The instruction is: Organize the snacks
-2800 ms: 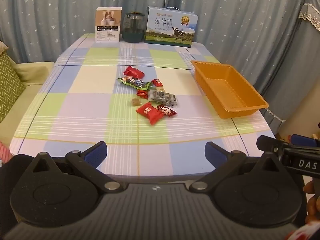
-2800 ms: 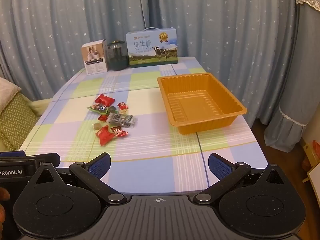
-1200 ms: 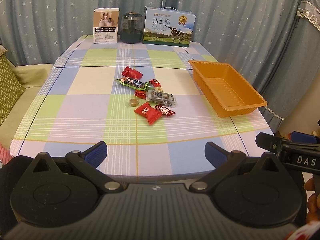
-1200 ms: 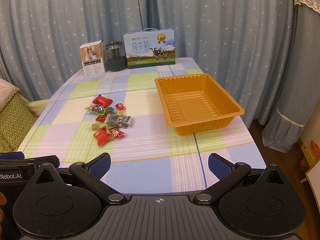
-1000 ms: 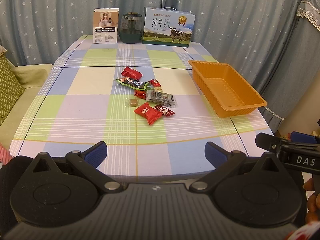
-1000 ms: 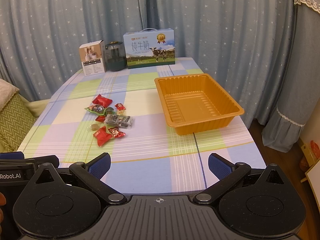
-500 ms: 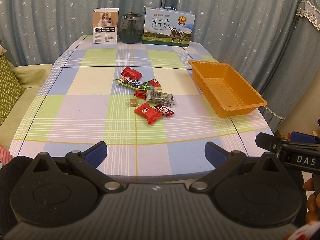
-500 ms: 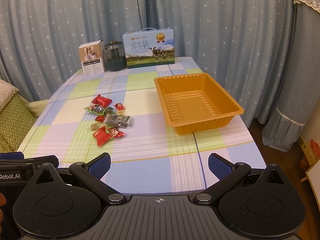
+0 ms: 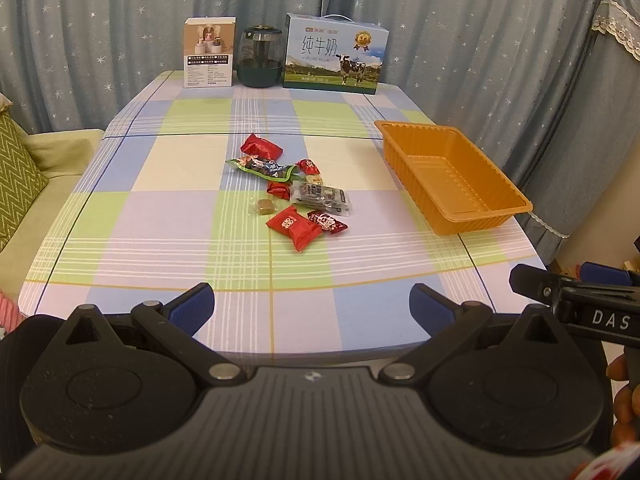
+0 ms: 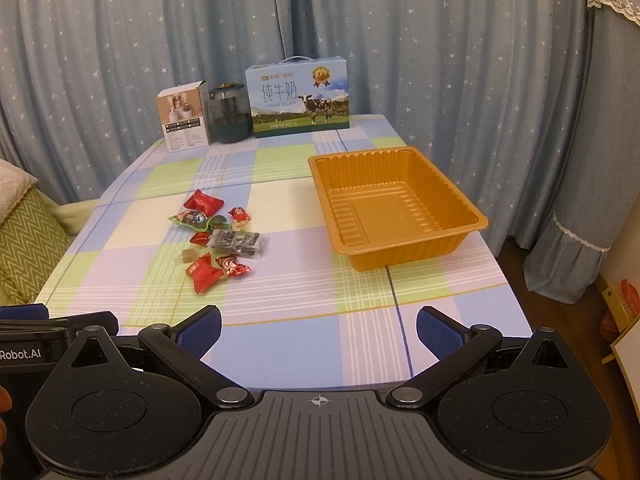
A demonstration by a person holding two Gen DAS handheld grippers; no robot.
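Near the middle of the checked desk (image 9: 160, 216) lies the loose cluster of wrapped snacks (image 9: 294, 190), none yet in the orange tray (image 10: 396, 208), which stands empty on the desk's right side, well apart from them. I count about nine pieces: two larger red packets — one at the far end (image 9: 261, 147), one nearest the grippers (image 9: 294, 227) — three small red candies, a green-edged pouch (image 9: 262, 168), a clear pack with dark contents (image 9: 322, 197), a small brown cube sweet (image 9: 264, 205) and a tiny pale one; the small ones overlap, so the count is approximate.

Both grippers hover off the near edge with fingers spread wide and holding nothing. From the left gripper (image 9: 311, 306) the cluster lies almost straight ahead; from the right gripper (image 10: 319, 328) it lies ahead and to the left, with the tray ahead and slightly right. The nearest red packet has its long axis slanting from near right to far left. By my judgement the left one has the straighter reach to the snacks, the right the shorter carry to the tray.

Along the far edge stand three things: a small white box (image 9: 209, 53), a dark glass jar (image 9: 260, 56) and a milk carton case (image 9: 335, 55).
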